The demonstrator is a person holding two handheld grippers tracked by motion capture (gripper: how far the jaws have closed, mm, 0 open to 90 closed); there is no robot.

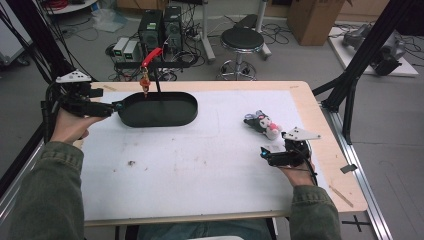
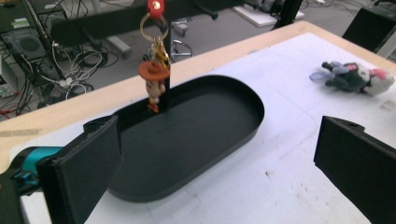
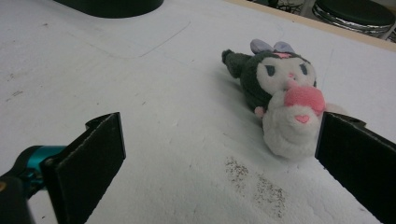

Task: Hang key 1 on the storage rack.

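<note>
Left gripper [image 1: 118,105] at the far-left part of the worktop [image 1: 200,165], tips just beside the left end of the black oval tray [image 1: 157,109]. Jaws spread wide in the left gripper view, nothing between them; the tray's near-left rim sits just behind one jaw, can't tell if touching

Tray is shallow and lies near the far edge, left of centre. A thin black post [image 1: 159,86] rises from its far side with a red hook [image 1: 151,55] on top; a small cowboy-hat figure keychain [image 2: 153,80] hangs from it on a gold ring, dangling over the tray's far rim

Right gripper [image 1: 265,152] near the right edge, held low over the white mat. Jaws spread wide here too, holding nothing

Plush toy [image 3: 280,98] lies on the mat toward the right edge, just beyond the right gripper: dark body, white face, pale purple ears, clutching a white-and-pink lump. In the right gripper view it sits near one jaw, white end just beside the pad, not between the jaws

Some dark specks [image 3: 257,184] on the mat in front of the plush

Stool [image 1: 242,41] and computer boxes [image 1: 159,29] on the floor past the far edge
</note>
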